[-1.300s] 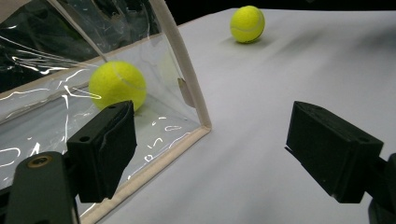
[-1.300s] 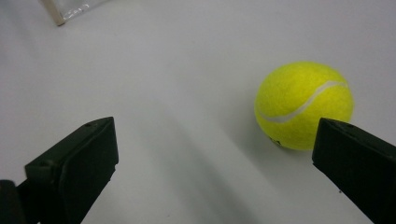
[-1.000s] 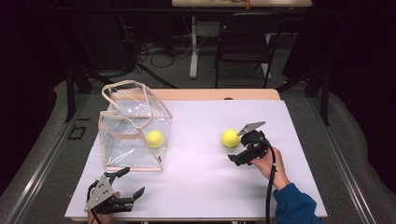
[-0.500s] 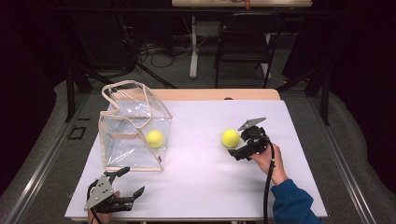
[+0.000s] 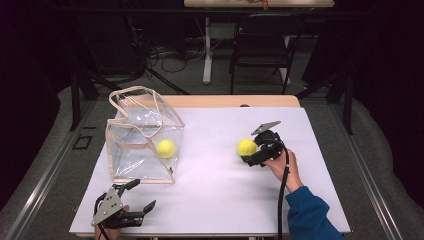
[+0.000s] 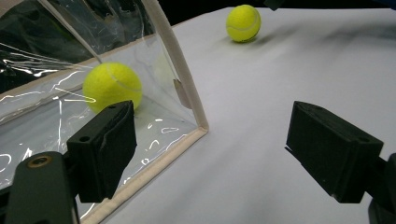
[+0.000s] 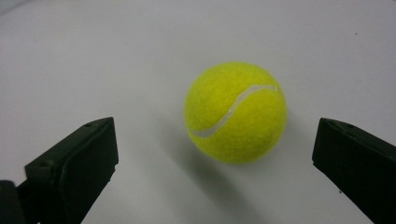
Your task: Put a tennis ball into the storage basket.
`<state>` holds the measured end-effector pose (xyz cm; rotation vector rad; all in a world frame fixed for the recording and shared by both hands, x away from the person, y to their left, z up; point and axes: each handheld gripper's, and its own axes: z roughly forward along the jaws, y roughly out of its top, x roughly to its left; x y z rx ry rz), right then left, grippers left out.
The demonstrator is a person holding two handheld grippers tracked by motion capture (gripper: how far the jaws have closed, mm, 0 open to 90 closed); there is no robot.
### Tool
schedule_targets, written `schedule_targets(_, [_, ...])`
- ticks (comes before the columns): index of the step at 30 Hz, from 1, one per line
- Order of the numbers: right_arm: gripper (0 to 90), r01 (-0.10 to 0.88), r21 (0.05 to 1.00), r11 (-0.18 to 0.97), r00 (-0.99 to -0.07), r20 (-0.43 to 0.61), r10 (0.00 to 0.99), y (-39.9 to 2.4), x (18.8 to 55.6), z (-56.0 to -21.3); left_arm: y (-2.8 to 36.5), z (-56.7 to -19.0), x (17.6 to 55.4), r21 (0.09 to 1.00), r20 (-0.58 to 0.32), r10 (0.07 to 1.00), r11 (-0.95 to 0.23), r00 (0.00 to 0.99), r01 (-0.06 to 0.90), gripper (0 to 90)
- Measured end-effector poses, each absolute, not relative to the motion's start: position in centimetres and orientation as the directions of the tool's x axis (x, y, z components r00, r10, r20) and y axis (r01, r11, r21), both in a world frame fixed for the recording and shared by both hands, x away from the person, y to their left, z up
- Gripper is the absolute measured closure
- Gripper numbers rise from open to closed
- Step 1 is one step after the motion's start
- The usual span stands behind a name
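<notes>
White table [image 5: 225, 195], two tennis balls [image 5: 246, 147], one clear bag [image 5: 142, 137]

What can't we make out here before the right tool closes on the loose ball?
- Right tool, right gripper view: jaws cut off by the bottom and right edges.
- Loose tennis ball, high view: the side facing the right tool is hidden by it, so contact cannot be judged there.
- Tennis ball in the clear bag, left gripper view: lower part hidden by the left tool's jaw.
- Clear bag: cut off by the left edge.
</notes>
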<state>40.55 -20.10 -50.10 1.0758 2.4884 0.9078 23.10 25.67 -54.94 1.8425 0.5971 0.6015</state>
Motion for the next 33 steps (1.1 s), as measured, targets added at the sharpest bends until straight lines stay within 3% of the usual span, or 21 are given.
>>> schedule_targets(33, [0.4, 0.612, 0.627, 0.482, -0.662, 0.073, 0.746, -19.6, 43.9, -52.4, 25.4, -55.0, 23.4, 0.938, 0.121, 0.637, -0.324, 0.761, 0.122, 15.9])
